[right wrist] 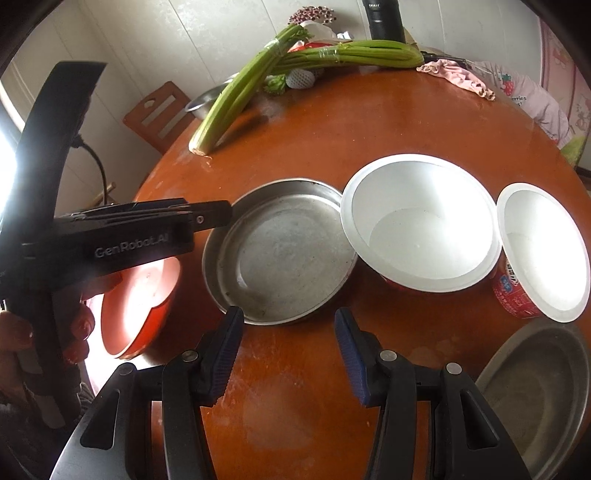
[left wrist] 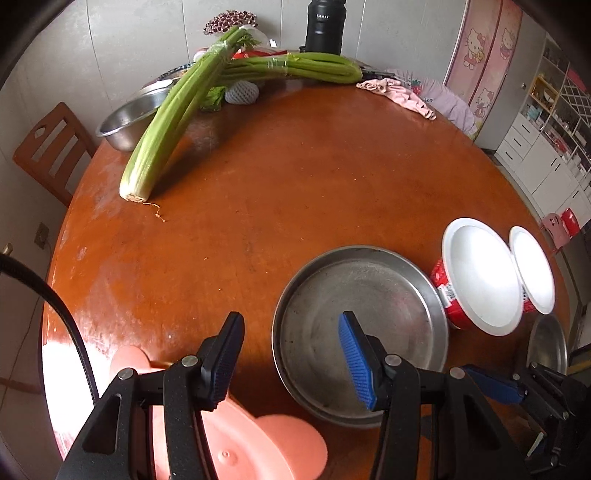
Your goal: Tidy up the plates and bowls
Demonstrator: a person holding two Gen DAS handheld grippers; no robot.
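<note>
My left gripper: jaws partly apart, nothing held, right finger above steel plate, left finger above pink plate. My right gripper: also apart, empty, over bare table. Steel plate flat, mouth up; two white bowls upright just right.

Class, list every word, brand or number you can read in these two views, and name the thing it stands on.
"GenRobot.AI": side of the left claw.
"erries": pale cloth, start hidden.
Black bottle: white print, blurred.
Red bowls: labels too small.
</note>
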